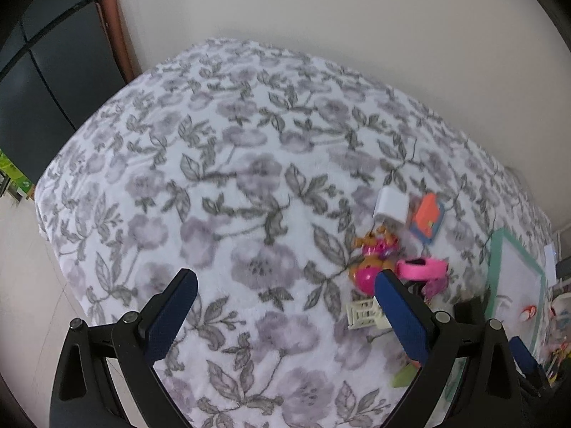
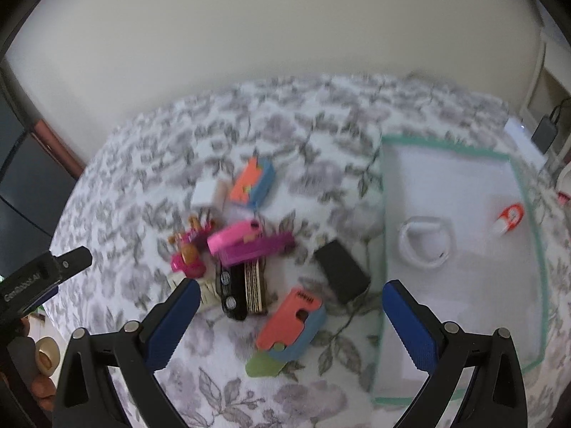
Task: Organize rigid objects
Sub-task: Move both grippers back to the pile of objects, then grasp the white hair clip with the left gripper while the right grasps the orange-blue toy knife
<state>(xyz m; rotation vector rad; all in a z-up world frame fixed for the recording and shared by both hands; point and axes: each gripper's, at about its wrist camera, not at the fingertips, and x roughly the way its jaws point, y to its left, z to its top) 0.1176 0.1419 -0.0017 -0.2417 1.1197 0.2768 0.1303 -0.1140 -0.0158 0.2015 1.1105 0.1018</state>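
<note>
A pile of small objects lies on the floral bedspread: an orange and blue box, a white cube, a pink toy figure, a pink stapler-like piece, a black case, a black and striped block and a coral and blue holder. To the right, a white tray with a green rim holds a coiled white cable and an orange and white item. My right gripper hangs open above the coral holder. My left gripper is open over bare bedspread, left of the pink toy figure.
A pale wall rises behind the bed. A dark cabinet stands at the far left. A white shelf with a dark charger is at the far right. The left half of the bedspread holds nothing.
</note>
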